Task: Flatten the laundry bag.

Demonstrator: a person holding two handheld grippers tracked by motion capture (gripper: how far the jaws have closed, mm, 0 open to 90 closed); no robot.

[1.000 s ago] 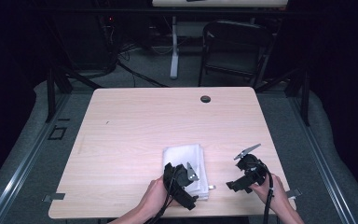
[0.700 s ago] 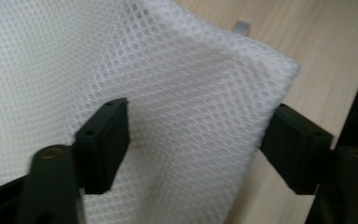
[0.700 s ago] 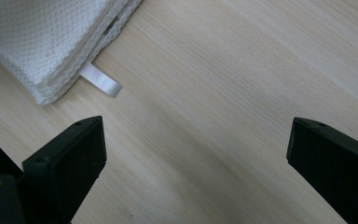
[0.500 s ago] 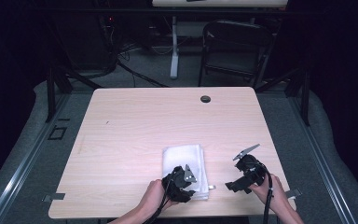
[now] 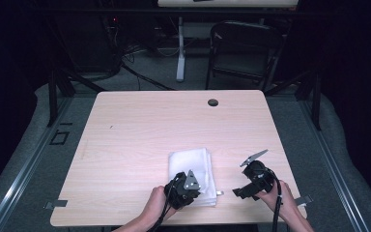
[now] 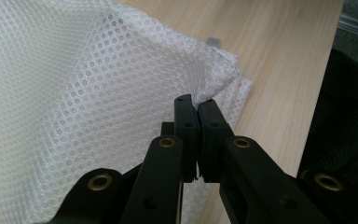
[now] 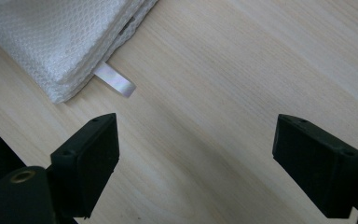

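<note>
Pale wood-grain laminate covers the worktop (image 5: 140,135), which stands on grey carpet with a dark folding chair (image 5: 244,48) beyond its far edge and a small round black cap (image 5: 213,102) set near that edge. Towards the person's side, a little right of the middle, lies the folded white mesh cloth (image 5: 191,164), several layers thick, flat on the worktop; its netted weave shows clearly in the left gripper view (image 6: 74,93), and its stacked edges show in the right gripper view (image 7: 51,37).

The left claw (image 5: 189,186) sits over the near end of the cloth, held by the person's left hand (image 5: 155,205). Its jaws have just been closing and now stand pressed together on a corner of the top mesh layer, which rises slightly off the layers below at the pinch (image 6: 198,112).

The right claw (image 5: 241,191), in the person's right hand (image 5: 282,203), hovers over bare wood just to the right of the cloth. Its jaws stand wide apart, having just narrowed a little, with nothing between them but worktop (image 7: 196,154).

A small white ribbon tab (image 7: 116,84) pokes from the cloth's edge and lies flat on the wood, near the right claw's jaw but apart from it.
</note>
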